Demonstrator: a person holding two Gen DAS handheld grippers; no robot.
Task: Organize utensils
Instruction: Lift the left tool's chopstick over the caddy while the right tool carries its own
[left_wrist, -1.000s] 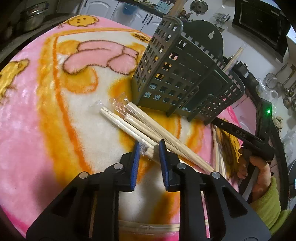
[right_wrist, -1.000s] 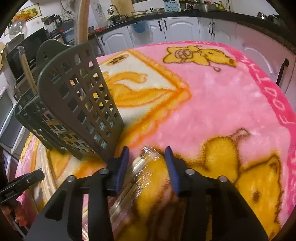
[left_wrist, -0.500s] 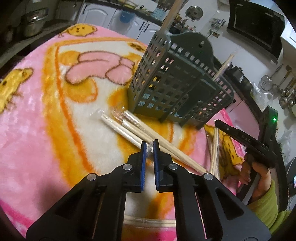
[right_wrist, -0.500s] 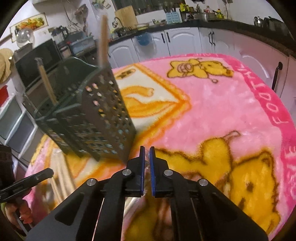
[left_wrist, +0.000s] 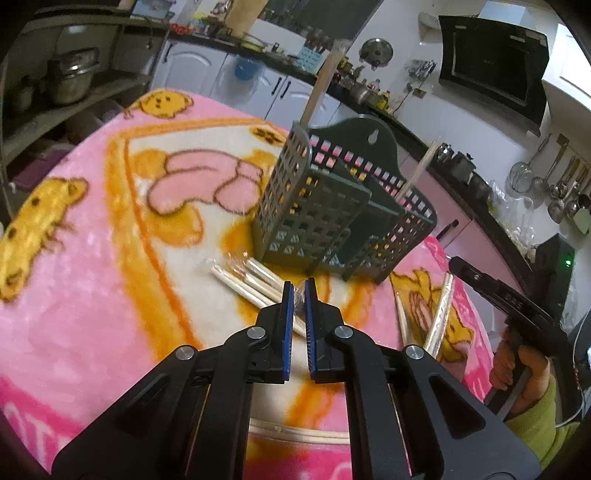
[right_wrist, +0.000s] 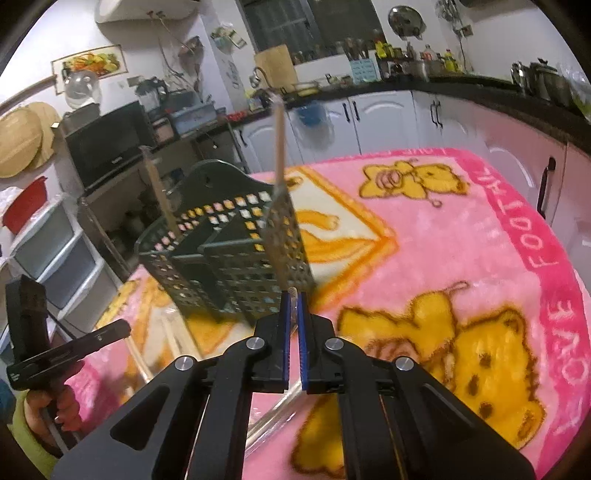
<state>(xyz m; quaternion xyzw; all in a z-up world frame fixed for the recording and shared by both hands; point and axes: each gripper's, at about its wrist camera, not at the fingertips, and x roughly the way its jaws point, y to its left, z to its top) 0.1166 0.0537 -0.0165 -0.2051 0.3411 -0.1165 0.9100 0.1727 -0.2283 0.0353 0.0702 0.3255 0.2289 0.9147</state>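
Two wooden sticks (left_wrist: 321, 86) stand in the dark green holder (left_wrist: 332, 206) at frame centre. Both my grippers pinch plastic-wrapped chopsticks: left gripper (left_wrist: 300, 291), right gripper (right_wrist: 291, 301). More wrapped chopsticks (left_wrist: 243, 278) lie before the holder; its inside is hard to see.

Black plastic left gripper (left_wrist: 300, 291) and right gripper (right_wrist: 291, 299): angular arms, 4 silver screws (left_wrist: 254, 332) apiece, blue ribbed pads (left_wrist: 288, 332) lining the jaws. Triangular cut-outs in the arms. Lime-green sleeve (left_wrist: 543, 428) at each wrist.
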